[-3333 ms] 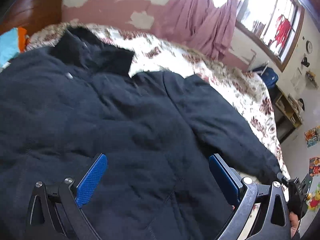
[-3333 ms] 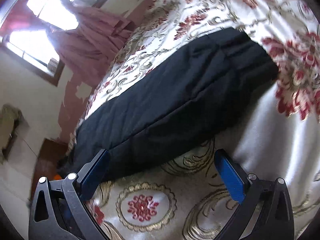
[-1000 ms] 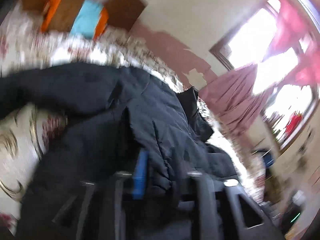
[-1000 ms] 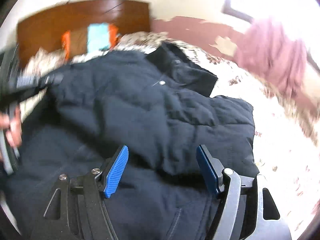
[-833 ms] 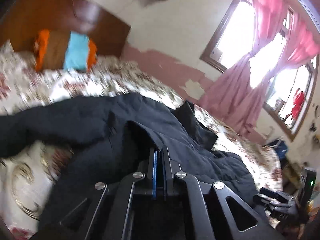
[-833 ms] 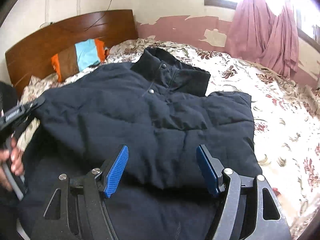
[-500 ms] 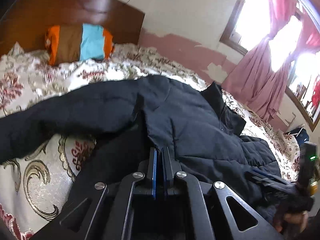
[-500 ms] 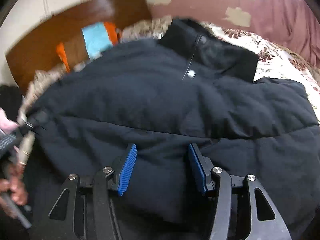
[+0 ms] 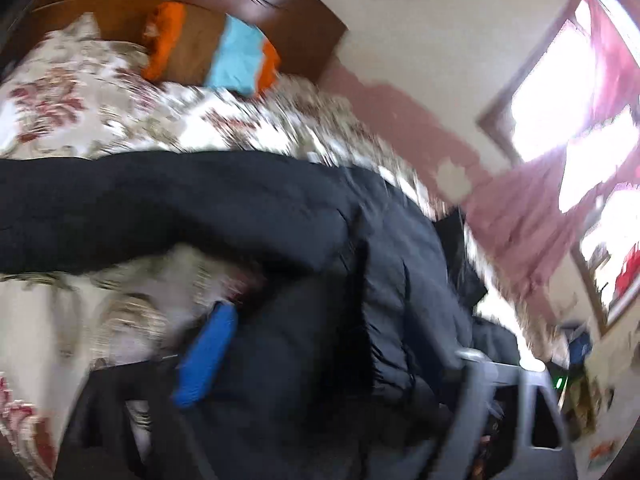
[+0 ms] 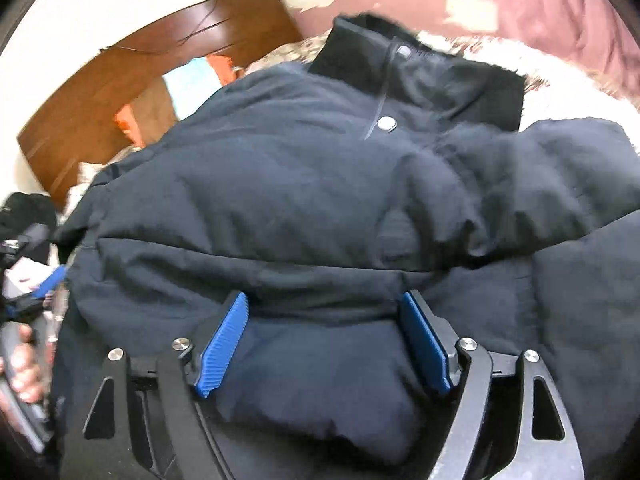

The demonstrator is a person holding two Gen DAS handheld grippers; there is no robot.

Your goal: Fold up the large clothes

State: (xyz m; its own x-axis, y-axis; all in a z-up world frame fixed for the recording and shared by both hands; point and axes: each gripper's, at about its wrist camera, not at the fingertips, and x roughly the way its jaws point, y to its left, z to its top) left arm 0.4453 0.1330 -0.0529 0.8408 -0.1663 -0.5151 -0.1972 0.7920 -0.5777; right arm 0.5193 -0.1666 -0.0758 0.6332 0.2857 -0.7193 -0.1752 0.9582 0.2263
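Observation:
A large dark navy padded jacket (image 10: 304, 200) lies on a floral bedspread (image 9: 80, 112), collar (image 10: 420, 76) toward the headboard, its right sleeve folded across the chest. In the left wrist view the jacket (image 9: 320, 340) is blurred; its left sleeve (image 9: 140, 208) stretches out to the left. My left gripper (image 9: 328, 364) is open at the jacket's left edge, one blue pad (image 9: 204, 356) visible, the other hidden by fabric. My right gripper (image 10: 326, 344) is open, its pads (image 10: 222, 344) straddling a puffed fold of the jacket's lower front.
A wooden headboard (image 9: 248, 12) with an orange, brown and blue pillow (image 9: 212, 52) stands at the far end. A window with pink curtains (image 9: 532, 224) is on the right. The left gripper and hand show at the left edge of the right wrist view (image 10: 28, 280).
My left gripper was shut on the jacket's edge half a second ago and has now opened and let go. My right gripper has widened slightly and stays low over the jacket front.

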